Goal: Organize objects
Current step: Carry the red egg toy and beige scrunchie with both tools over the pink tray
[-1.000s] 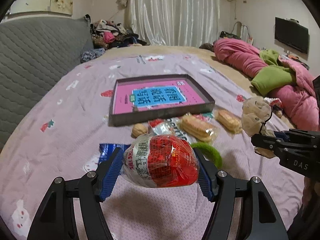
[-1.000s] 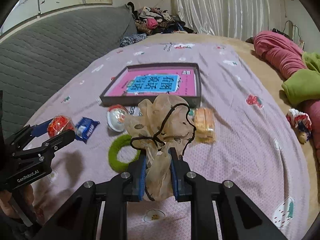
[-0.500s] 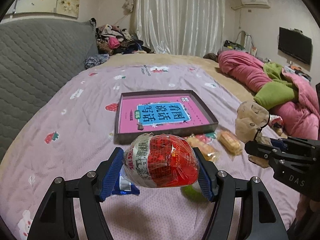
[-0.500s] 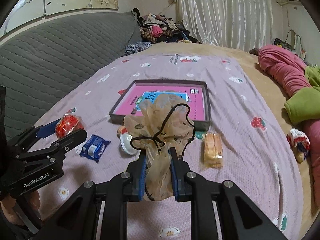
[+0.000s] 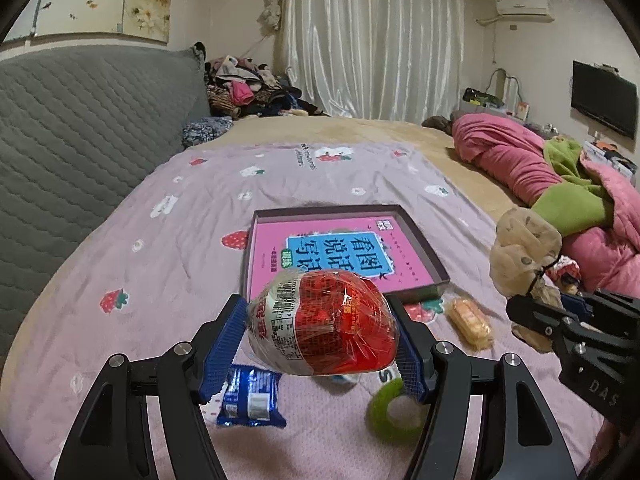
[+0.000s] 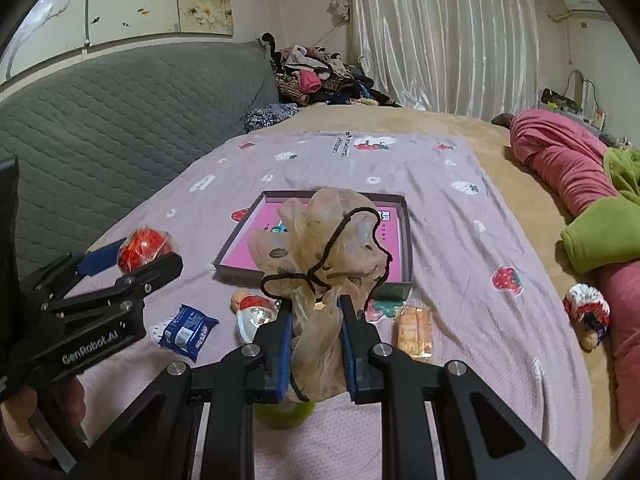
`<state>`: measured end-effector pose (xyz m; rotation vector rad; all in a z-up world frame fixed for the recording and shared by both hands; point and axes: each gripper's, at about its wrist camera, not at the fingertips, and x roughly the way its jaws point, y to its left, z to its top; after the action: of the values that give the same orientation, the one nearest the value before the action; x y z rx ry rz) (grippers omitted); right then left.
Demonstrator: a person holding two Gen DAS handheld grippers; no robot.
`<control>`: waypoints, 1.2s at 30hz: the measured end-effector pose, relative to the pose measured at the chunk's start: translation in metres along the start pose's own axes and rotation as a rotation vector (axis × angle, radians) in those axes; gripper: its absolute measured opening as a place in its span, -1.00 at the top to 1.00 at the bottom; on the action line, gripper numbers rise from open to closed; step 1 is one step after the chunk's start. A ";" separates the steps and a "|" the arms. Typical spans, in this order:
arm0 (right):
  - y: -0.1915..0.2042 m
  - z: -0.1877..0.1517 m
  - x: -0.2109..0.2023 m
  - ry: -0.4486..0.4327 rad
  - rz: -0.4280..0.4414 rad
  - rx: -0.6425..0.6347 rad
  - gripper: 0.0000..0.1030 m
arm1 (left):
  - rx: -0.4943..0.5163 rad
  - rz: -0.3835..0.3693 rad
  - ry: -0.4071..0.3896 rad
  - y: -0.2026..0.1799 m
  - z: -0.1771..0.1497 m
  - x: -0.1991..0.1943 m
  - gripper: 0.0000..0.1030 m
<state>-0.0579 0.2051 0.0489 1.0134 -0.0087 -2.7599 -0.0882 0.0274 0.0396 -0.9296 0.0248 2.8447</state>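
We note the left gripper (image 5: pixel 322 346) clenched on a red, clear-wrapped egg-shaped snack (image 5: pixel 324 324), held clear above the lilac strawberry-print bedspread (image 5: pixel 168 264). The right gripper (image 6: pixel 315 346) is clamped on a beige sheer scrunchie with a black cord (image 6: pixel 320 248), also in the air. On the bedspread beyond both lies a shallow dark box with a pink printed base (image 5: pixel 344 256). Near it lie a blue snack packet (image 5: pixel 250 398), a green fuzzy ring (image 5: pixel 390 410) and an orange wrapped biscuit (image 6: pixel 414 332).

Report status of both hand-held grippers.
Left hand-held gripper clamps red plastic-wrapped snack. Right pinches beige sheer scrunchie. Dark-rimmed tray ahead, unobstructed.
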 end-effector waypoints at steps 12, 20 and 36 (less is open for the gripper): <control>-0.010 0.040 0.005 -0.041 -0.025 -0.034 0.59 | -0.003 -0.003 0.002 0.002 0.040 0.023 -0.37; -0.022 0.078 0.027 -0.066 -0.021 -0.011 0.59 | -0.006 0.006 -0.001 0.006 0.072 0.050 -0.37; -0.042 0.121 0.107 -0.029 -0.006 0.000 0.58 | -0.036 0.018 0.058 0.019 0.103 0.137 -0.37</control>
<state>-0.2227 0.2185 0.0701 0.9752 -0.0101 -2.7795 -0.2602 0.0335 0.0414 -1.0246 -0.0123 2.8424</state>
